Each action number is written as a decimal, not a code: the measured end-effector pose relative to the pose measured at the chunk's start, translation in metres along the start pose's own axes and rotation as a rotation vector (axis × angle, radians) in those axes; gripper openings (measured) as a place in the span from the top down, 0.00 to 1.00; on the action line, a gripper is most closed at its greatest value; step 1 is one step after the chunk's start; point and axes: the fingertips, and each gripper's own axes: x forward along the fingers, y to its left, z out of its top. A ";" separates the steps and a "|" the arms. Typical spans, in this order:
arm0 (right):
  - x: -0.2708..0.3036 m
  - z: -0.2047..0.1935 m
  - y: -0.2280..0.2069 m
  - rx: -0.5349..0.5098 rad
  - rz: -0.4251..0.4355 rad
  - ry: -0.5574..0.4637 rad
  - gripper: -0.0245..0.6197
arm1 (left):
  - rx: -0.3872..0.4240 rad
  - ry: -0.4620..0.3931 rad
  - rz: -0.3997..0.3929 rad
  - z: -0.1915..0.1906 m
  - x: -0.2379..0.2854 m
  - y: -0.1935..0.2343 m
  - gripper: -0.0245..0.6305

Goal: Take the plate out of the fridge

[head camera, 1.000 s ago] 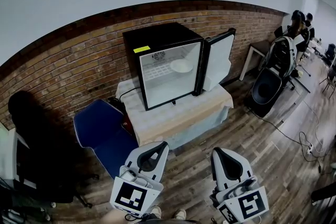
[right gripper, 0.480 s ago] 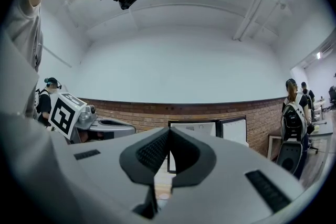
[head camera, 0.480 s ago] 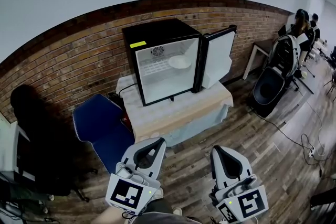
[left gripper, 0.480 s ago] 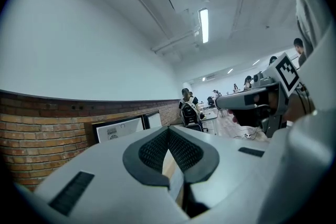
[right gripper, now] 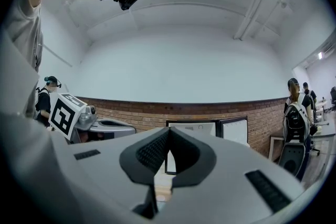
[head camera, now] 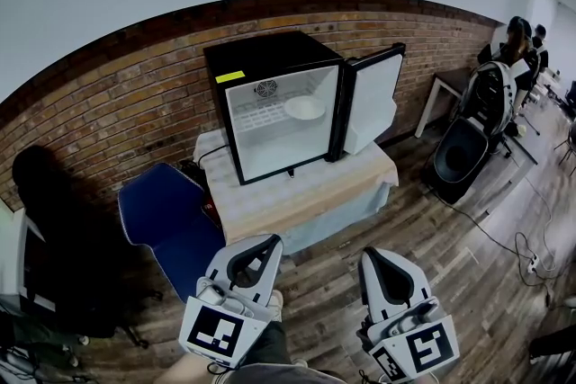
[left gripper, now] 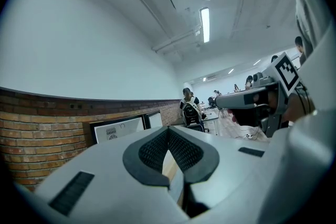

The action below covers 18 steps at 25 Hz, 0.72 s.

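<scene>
The white plate is seen on the wire shelf inside the open mini fridge, which is set on the tabletop. Well in front of the fridge, the left tool and right tool are held closed and empty.

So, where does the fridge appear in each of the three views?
Head view: fridge at upper centre, standing on the table.
Left gripper view: fridge at lower left, left of the jaws' tip.
Right gripper view: fridge at centre, just beyond the jaws' tip.
Shared landmark: the brick wall behind it.
</scene>
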 end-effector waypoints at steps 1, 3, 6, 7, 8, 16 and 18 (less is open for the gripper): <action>0.004 -0.002 -0.001 -0.002 0.002 0.003 0.92 | 0.001 -0.001 0.000 -0.001 0.003 0.003 0.94; 0.013 -0.005 -0.004 -0.004 0.003 0.005 0.92 | 0.002 -0.002 -0.001 -0.004 0.009 0.009 0.94; 0.028 -0.007 -0.009 -0.008 0.003 0.003 0.92 | 0.002 -0.001 -0.001 -0.009 0.019 0.019 0.94; 0.033 -0.008 -0.011 -0.010 0.003 0.002 0.92 | 0.002 0.000 -0.002 -0.010 0.023 0.023 0.94; 0.039 -0.008 -0.013 -0.011 0.003 0.002 0.92 | 0.003 0.001 -0.002 -0.012 0.027 0.027 0.94; 0.097 -0.021 -0.033 -0.002 -0.005 0.019 0.92 | 0.009 0.019 -0.014 -0.023 0.068 0.070 0.94; 0.114 -0.023 -0.039 0.001 -0.011 0.025 0.92 | 0.009 0.023 -0.021 -0.025 0.082 0.082 0.94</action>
